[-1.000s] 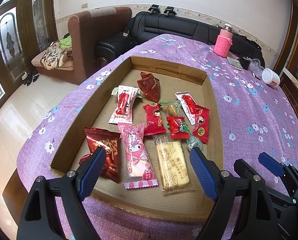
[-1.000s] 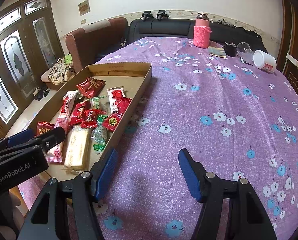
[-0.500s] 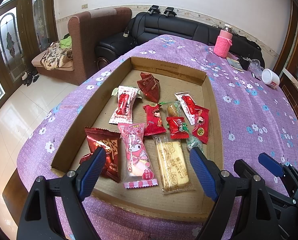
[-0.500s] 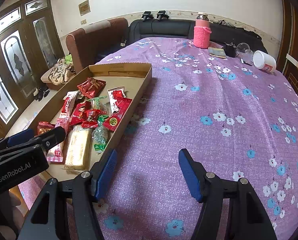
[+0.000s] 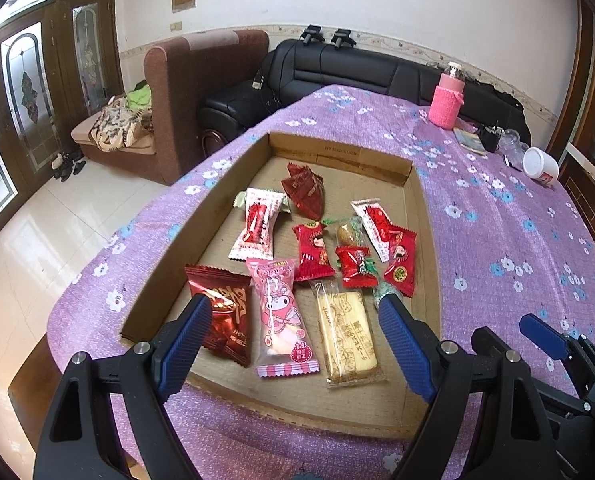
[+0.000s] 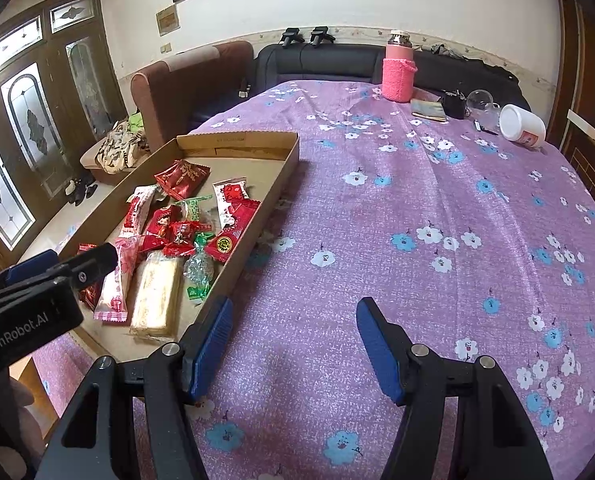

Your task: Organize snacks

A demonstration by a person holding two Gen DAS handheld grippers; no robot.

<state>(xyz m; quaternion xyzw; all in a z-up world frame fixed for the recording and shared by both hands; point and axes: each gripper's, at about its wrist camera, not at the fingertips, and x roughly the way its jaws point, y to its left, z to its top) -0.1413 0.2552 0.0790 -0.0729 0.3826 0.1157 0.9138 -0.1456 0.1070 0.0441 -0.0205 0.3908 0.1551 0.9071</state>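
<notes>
Above a cardboard tray (image 5: 425, 216) of wrapped snacks (image 5: 275, 308), the left claw (image 5: 293, 330) hovers released, while the right claw (image 6: 291, 334), likewise released, apparently clears the purple-clothed bench (image 6: 437, 208).

The left tool (image 5: 293, 332) and the right tool (image 6: 291, 338) both hover with jaws spread wide, gripping nothing.

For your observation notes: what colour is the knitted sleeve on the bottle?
Pink; the knitted sleeve shows best in the right wrist view.
</notes>
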